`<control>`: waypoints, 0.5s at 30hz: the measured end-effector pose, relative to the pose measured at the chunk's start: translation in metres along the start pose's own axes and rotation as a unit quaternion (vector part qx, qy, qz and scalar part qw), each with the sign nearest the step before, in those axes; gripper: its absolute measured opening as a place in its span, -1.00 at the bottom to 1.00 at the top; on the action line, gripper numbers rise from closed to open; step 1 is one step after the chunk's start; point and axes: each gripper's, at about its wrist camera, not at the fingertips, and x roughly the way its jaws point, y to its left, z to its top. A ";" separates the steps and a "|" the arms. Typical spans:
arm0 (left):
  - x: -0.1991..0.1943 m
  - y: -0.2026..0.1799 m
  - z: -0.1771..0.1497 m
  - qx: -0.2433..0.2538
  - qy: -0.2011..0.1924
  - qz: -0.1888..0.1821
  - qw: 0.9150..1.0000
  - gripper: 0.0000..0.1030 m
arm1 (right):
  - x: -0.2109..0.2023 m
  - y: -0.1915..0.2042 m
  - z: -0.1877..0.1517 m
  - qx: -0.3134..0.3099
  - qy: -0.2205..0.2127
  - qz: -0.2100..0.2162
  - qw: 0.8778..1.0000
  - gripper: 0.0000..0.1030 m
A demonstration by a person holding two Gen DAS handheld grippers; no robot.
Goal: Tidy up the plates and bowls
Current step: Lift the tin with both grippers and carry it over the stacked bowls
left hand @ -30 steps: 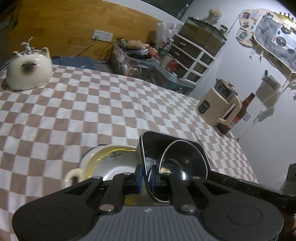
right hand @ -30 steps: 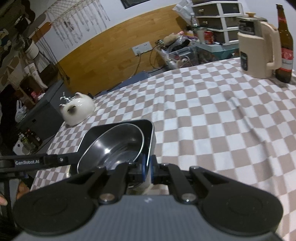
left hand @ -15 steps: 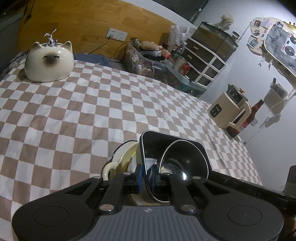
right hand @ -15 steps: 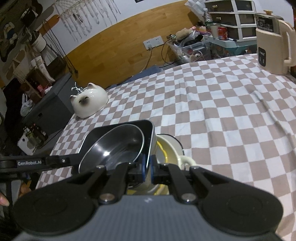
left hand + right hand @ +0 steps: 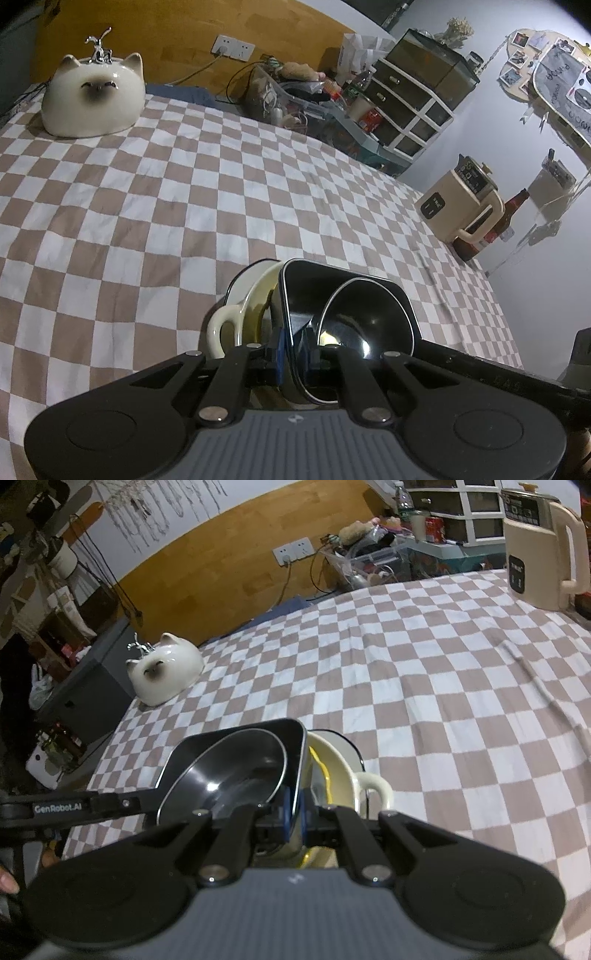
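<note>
A black square dish [image 5: 332, 288] with a round black bowl [image 5: 354, 317] nested in it is held between both grippers. My left gripper [image 5: 293, 349] is shut on the dish's left rim. My right gripper [image 5: 294, 814] is shut on its right rim [image 5: 301, 760]. The round black bowl shows inside it in the right wrist view [image 5: 236, 768]. Under the dish sits a cream bowl with a handle [image 5: 236, 314], also in the right wrist view [image 5: 343, 771], on the checked tablecloth [image 5: 184, 192].
A white cat-shaped ceramic piece [image 5: 92, 98] stands at the far left of the table. A cream kettle [image 5: 461, 201] and a brown bottle [image 5: 506, 216] stand at the far right. Cluttered storage drawers [image 5: 406, 110] lie beyond the table.
Both grippers have carried the black dish and bowl forward and over the cream bowl, which now lies mostly beneath the dish. Both grips stay shut.
</note>
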 end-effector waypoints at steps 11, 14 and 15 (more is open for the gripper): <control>0.001 0.006 -0.002 -0.019 -0.004 -0.013 1.000 -0.81 | -0.001 0.001 -0.005 0.010 0.005 -0.001 1.000 -0.87; 0.000 0.006 -0.003 -0.018 -0.002 -0.012 1.000 -0.81 | -0.001 0.000 -0.004 0.012 0.005 -0.001 1.000 -0.87; 0.001 0.006 -0.004 -0.017 -0.001 -0.011 1.000 -0.81 | -0.001 0.000 -0.005 0.012 0.005 -0.001 1.000 -0.87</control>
